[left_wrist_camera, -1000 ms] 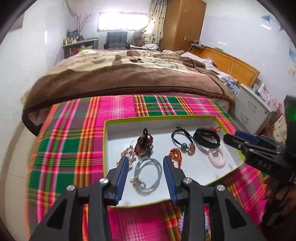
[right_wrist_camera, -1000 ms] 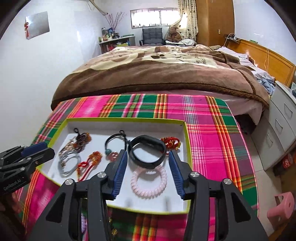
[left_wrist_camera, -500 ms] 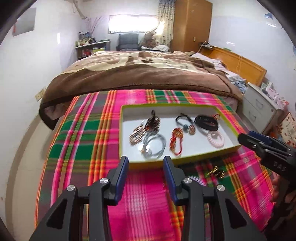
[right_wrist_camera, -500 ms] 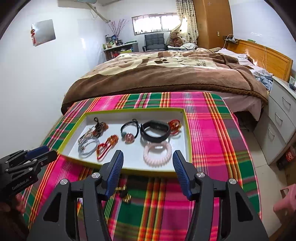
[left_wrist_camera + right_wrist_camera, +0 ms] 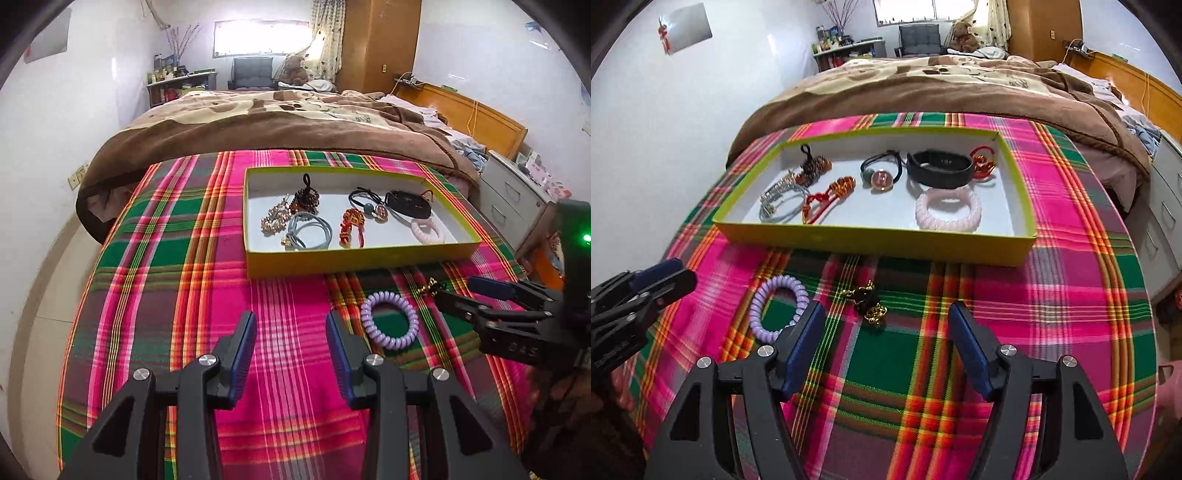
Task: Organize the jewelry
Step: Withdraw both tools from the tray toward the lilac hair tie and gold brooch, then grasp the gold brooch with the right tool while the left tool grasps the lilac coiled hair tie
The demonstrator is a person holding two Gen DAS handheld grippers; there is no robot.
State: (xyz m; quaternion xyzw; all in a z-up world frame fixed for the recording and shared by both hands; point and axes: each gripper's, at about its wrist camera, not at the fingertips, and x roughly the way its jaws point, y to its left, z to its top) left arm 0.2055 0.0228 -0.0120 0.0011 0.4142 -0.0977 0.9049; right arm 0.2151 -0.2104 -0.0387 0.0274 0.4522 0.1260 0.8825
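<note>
Loose items: purple coil band (image 5: 777, 309) and gold-and-black chain (image 5: 868, 302) on the cloth just ahead of my right gripper (image 5: 886, 349); tray (image 5: 360, 254) now farther beyond, since I withdrew both grippers, left gripper (image 5: 290, 354) too, fingers wide, empty, ready to collect.

White walls (image 5: 55, 122), bed (image 5: 280, 122), wardrobe (image 5: 380, 40), bright window (image 5: 260, 37)

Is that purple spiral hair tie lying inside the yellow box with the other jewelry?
No, the purple spiral hair tie lies on the plaid cloth in front of the yellow box.
</note>
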